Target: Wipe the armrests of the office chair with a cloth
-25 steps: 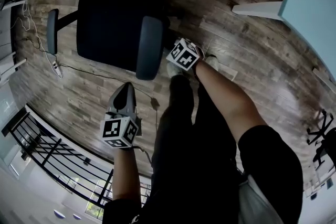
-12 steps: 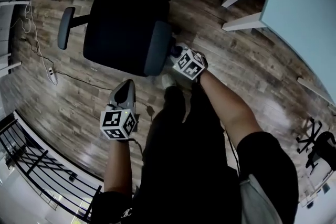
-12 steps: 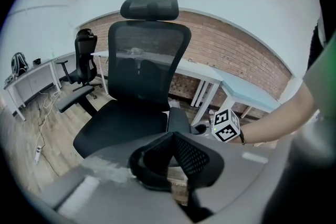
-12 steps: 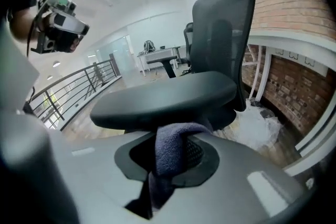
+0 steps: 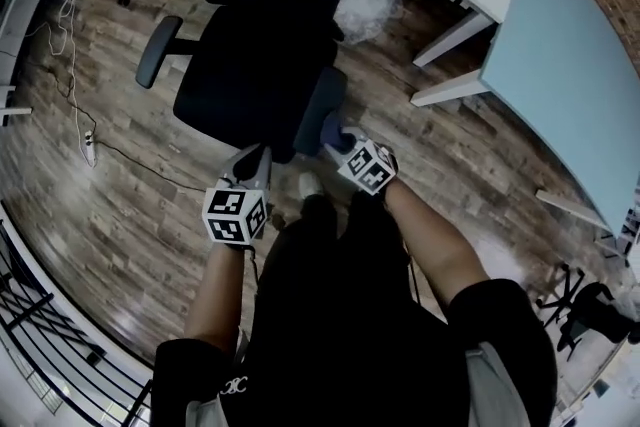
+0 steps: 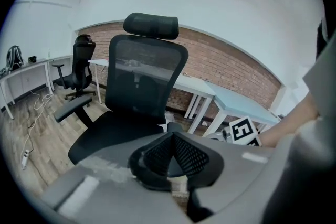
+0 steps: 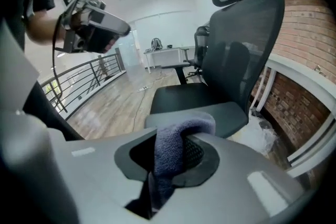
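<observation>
The black office chair (image 5: 250, 80) stands in front of me, its right armrest (image 5: 318, 115) nearest my right hand. My right gripper (image 5: 338, 137) is shut on a blue-grey cloth (image 5: 332, 127) at that armrest's near end. In the right gripper view the cloth (image 7: 167, 157) bulges out between the jaws of the right gripper (image 7: 177, 132) just short of the grey armrest pad (image 7: 226, 113); whether it touches is unclear. My left gripper (image 5: 258, 157) hangs at the seat's near edge, and the left gripper (image 6: 172, 135) is shut on nothing. The left armrest (image 5: 158, 52) is free.
A pale blue table (image 5: 560, 85) with white legs stands to the right, a clear plastic bag (image 5: 365, 5) on the floor beside it. A cable with a power strip (image 5: 88, 143) lies on the wooden floor at left. Another chair (image 6: 79, 68) and a white desk (image 6: 23, 72) stand beyond.
The head view has tilted up, so chair and table sit lower in frame. My left gripper has come closer to the seat. The right gripper stays by the right armrest with the cloth.
</observation>
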The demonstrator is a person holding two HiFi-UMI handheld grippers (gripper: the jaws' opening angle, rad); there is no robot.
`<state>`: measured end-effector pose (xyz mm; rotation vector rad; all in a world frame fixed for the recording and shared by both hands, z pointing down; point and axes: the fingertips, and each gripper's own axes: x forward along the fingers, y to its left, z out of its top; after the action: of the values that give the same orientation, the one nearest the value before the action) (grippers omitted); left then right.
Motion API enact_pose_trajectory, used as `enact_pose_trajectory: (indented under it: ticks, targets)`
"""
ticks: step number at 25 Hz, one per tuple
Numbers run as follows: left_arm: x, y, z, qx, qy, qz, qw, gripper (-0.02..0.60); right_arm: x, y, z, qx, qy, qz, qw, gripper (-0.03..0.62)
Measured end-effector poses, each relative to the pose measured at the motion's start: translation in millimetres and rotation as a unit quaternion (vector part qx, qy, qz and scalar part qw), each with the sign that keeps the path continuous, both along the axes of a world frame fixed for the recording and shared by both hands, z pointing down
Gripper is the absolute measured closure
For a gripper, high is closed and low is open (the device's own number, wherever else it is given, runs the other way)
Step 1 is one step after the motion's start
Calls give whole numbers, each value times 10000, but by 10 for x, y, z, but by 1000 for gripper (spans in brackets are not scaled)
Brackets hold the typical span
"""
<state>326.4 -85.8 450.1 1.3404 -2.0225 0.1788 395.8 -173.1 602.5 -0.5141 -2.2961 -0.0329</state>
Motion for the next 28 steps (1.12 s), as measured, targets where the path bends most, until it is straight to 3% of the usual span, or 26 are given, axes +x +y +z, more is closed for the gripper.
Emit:
enact_pose_trajectory:
  ticks: [3,10,17,23,28]
  targets:
    - [-84,-12,-84,213,-56,15,9998,577,-19,186,-409,-121,-365,101,9992,530]
    - [-341,271,-232,570,-75,-102,9983,577,-12,364,-1372,-108,-1351,853,9871,530]
    - [-508,437,-481,800,-332,-75,9962,577,264,464,-1909,-231,-1923,1271,9728,526]
    - [-211,381,-704,1018,-520,93,9934,577,820,622,-2086,-98,-2050,1399,9687,526]
    - [431,596,-795,1093,-500,329,9922,577,1517,889,-2144,-91,-2259,1692,9593,526]
